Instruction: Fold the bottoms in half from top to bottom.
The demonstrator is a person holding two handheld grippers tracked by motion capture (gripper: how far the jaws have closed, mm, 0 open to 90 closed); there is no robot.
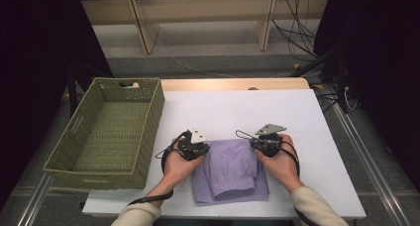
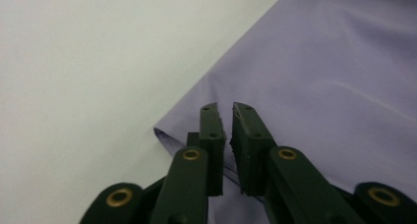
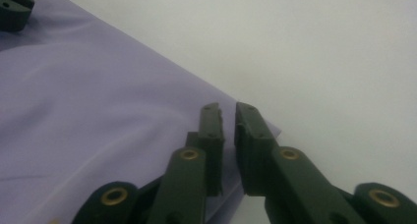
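Observation:
A folded lilac cloth (image 1: 230, 171) lies on the white table top (image 1: 237, 112) near its front edge, with a gathered hem toward the person. My left gripper (image 1: 206, 149) rests at the cloth's far left corner. In the left gripper view its jaws (image 2: 228, 111) stand a narrow crack apart over the cloth's corner (image 2: 319, 76), with nothing pinched between them. My right gripper (image 1: 254, 144) sits at the far right corner. Its jaws (image 3: 229, 111) show a slightly wider gap above the cloth's edge (image 3: 98, 111), and they hold nothing.
A green woven basket (image 1: 74, 151) stands empty at the table's left, close to the left hand. Bare white table (image 1: 297, 117) stretches behind and to the right of the cloth. Beyond the far edge are wooden shelf legs (image 1: 143, 28) and cables on the floor.

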